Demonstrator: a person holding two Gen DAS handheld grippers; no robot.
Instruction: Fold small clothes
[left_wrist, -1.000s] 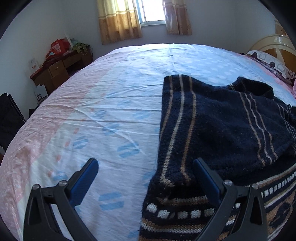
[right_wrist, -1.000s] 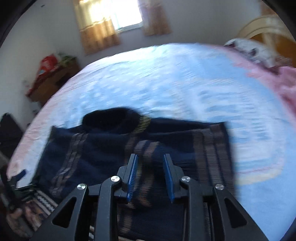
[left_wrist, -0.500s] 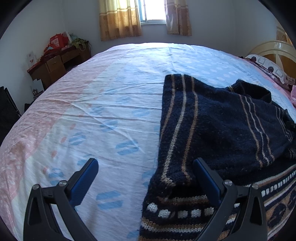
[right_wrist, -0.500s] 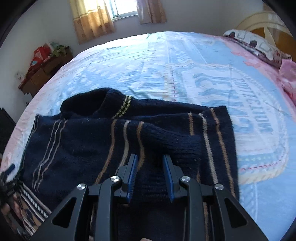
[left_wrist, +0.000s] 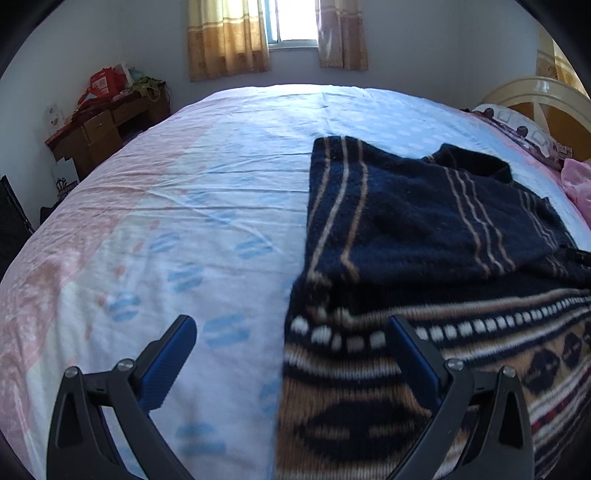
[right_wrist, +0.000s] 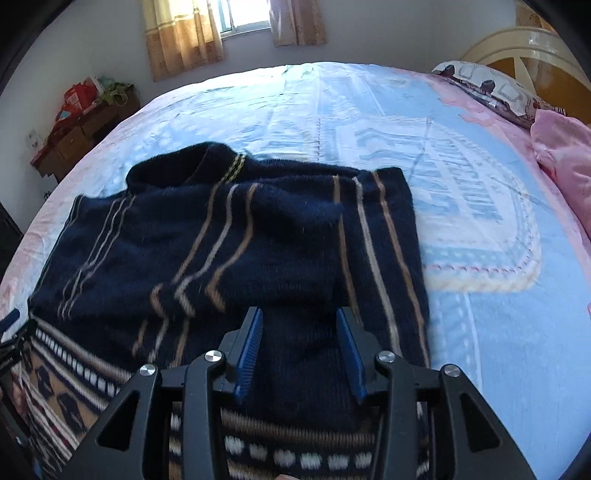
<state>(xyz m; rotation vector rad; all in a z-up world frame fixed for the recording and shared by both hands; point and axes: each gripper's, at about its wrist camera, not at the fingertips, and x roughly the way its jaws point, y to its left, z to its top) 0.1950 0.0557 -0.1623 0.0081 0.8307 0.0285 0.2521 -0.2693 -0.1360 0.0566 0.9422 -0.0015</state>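
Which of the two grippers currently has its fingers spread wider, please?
The left gripper: its fingers stand far apart, one over the bedsheet and one over the sweater. The right gripper, just opening, shows a narrower gap above the sweater.

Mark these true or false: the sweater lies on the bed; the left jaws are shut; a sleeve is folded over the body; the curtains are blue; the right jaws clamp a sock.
1. The sweater lies on the bed. True.
2. The left gripper has shut jaws. False: they stand wide open, empty.
3. A sleeve is folded over the sweater's body. True.
4. The curtains are blue. False: they are tan.
5. The right gripper clamps a sock. False: its jaws have just been opening, the sleeve between them, unpinched.
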